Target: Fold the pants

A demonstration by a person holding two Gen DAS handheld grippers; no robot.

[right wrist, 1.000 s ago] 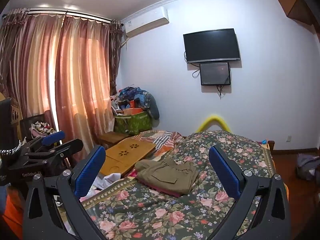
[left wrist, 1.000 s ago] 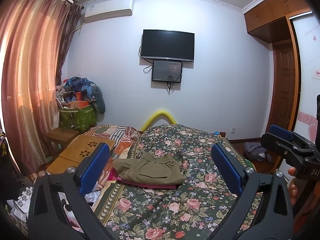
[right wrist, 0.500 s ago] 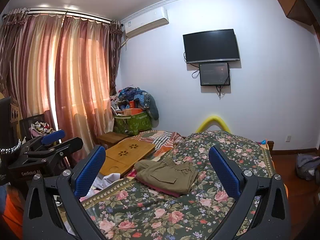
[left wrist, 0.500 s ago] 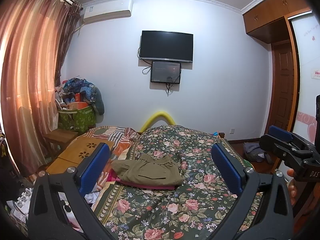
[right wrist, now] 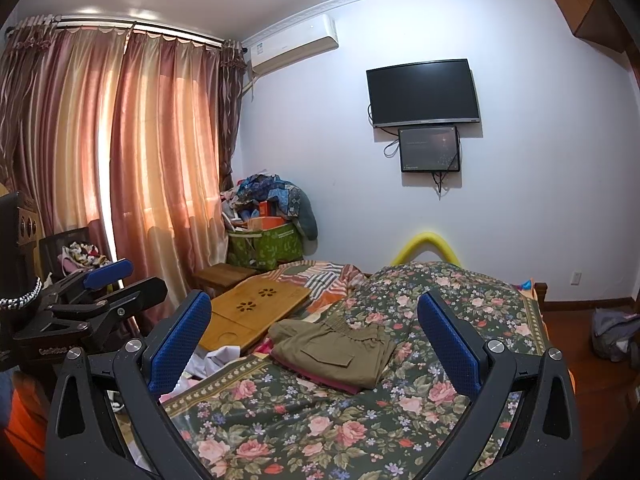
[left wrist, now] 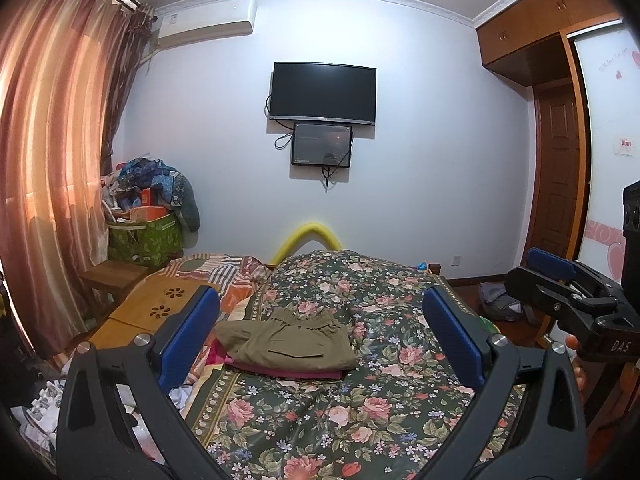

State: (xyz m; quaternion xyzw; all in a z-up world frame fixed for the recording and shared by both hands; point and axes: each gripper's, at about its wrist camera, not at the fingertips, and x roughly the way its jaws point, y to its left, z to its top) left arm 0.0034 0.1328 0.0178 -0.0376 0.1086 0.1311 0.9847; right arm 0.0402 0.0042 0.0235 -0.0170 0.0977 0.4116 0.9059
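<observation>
Folded pants (left wrist: 286, 342) lie beyond both spread grippers.

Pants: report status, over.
Left gripper open, right gripper open, both empty. Olive pants folded, atop a red garment on the bed. Nothing blocking.

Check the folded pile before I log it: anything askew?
Mostly tidy. The olive pants sit folded on a red garment, whose edge sticks out underneath. Their waistband is bunched rather than flat. Both grippers hang open, clear of the pile.
</observation>
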